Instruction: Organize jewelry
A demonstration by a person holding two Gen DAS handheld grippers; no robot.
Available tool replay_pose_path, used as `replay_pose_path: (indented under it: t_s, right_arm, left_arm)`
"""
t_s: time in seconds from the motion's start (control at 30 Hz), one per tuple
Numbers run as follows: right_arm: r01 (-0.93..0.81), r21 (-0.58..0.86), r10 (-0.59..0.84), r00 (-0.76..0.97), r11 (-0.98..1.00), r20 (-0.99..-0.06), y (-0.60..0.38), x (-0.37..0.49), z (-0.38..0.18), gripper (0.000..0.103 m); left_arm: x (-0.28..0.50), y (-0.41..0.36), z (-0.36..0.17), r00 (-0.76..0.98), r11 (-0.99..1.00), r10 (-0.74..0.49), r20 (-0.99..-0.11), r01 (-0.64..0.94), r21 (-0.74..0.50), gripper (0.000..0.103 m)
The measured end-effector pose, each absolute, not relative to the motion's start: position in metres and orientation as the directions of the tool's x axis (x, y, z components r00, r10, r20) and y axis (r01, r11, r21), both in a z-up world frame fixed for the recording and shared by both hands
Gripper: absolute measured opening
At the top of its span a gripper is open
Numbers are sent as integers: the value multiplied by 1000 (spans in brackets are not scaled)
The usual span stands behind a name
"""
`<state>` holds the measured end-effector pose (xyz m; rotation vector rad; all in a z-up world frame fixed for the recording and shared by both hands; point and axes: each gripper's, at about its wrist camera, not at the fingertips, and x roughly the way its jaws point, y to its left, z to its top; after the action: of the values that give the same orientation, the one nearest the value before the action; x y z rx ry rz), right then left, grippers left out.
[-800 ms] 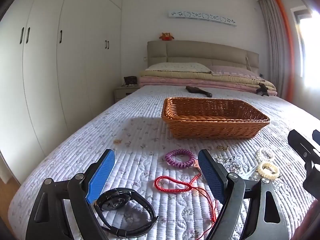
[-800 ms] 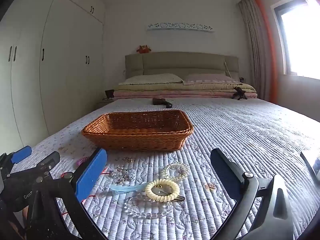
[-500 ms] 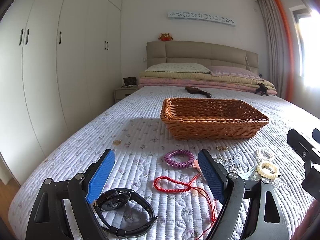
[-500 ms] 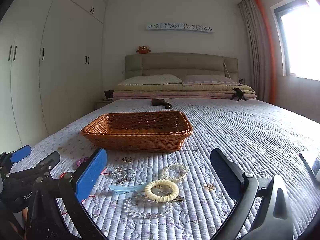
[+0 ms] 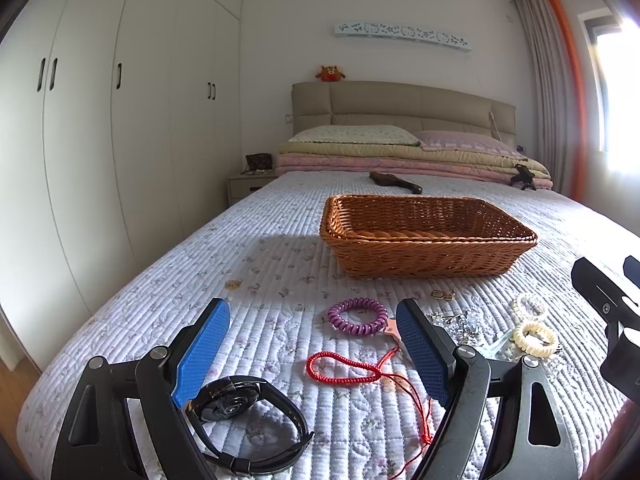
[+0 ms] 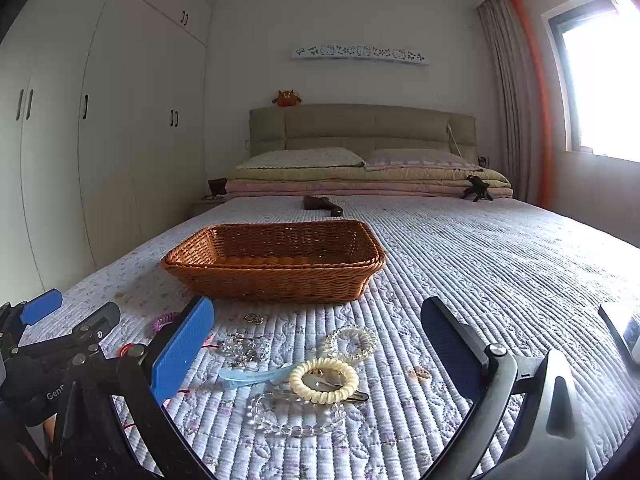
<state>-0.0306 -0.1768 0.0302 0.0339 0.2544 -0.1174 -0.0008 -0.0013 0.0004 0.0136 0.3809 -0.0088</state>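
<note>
Jewelry (image 6: 322, 380) is scattered on the bed (image 6: 500, 264); left claw (image 5: 312, 344) and right claw (image 6: 316, 344) are spread fully wide, nothing grasped or touched.

Jewelry (image 6: 320, 376) before basket (image 6: 276, 280)

Quilt (image 6: 500, 264) right of my wicker basket (image 6: 276, 276) lies bare — free passage. Ahead, scattered jewelry (image 6: 320, 380) crowds the approach.

Daylight enters from the window (image 6: 600, 72) at the right, blown out to white glare with a reddish flare in the upper right corners. Illumination is otherwise even and bright; the basket (image 5: 424, 240) casts a soft shadow leftward on the bed (image 6: 500, 264). Focus is sharp centrally, with strong fisheye bending and dark vignetting at the edges.
</note>
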Motion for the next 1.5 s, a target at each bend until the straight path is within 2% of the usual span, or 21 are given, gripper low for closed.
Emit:
replay_pose_path:
  t_s: [0.33,0.67,0.73,0.93,1.03,1.13,1.17,1.2,1.27,1.33,1.43,1.5]
  right_arm:
    - [120,15,-113,963,993,-246,-175,-30,30,103]
    - [121,14,-114,963,993,-242,-177,-31,29,103]
    - [123,19,-114,963,992,-243,-178,-31,29,103]
    - [140,68,-117,955,988,-272,-197,-30,30,103]
    - [164,18,-149,932,986,-330,-199,-26,30,103]
    - [159,-41,-163,916,986,-366,-198,-25,30,103]
    - [151,-51,-159,913,987,-375,-198,-25,29,103]
    - [141,-50,-150,911,989,-383,-200,-26,29,97]
    - [124,-14,-118,897,992,-427,-205,-24,26,79]
    - [127,18,-104,878,992,-467,-213,-27,19,68]
    - [113,95,-48,853,989,-519,-227,-34,6,65]
    - [97,139,-4,830,986,-557,-235,-37,-1,62]
  left_arm:
    - [1,-3,-1,929,1000,-9,-369,17,19,86]
    - [0,-1,-1,929,1000,-16,-369,13,-11,86]
    - [-4,6,2,931,999,-33,-364,17,-46,86]
    - [-21,53,6,870,997,-20,-493,-19,-75,86]
    - [-29,88,-5,817,992,-41,-575,-38,-124,86]
    - [-31,115,-15,809,987,-56,-585,-42,-153,86]
    - [-31,120,-14,787,985,-69,-614,-44,-167,86]
    - [-29,123,-15,770,983,-82,-633,-42,-179,86]
    - [-25,123,-14,727,981,-118,-676,-22,-195,86]
    - [-20,119,-16,691,976,-159,-705,3,-218,86]
    - [-13,114,-17,647,957,-234,-726,23,-288,79]
    - [-10,113,-18,627,941,-279,-727,27,-337,78]
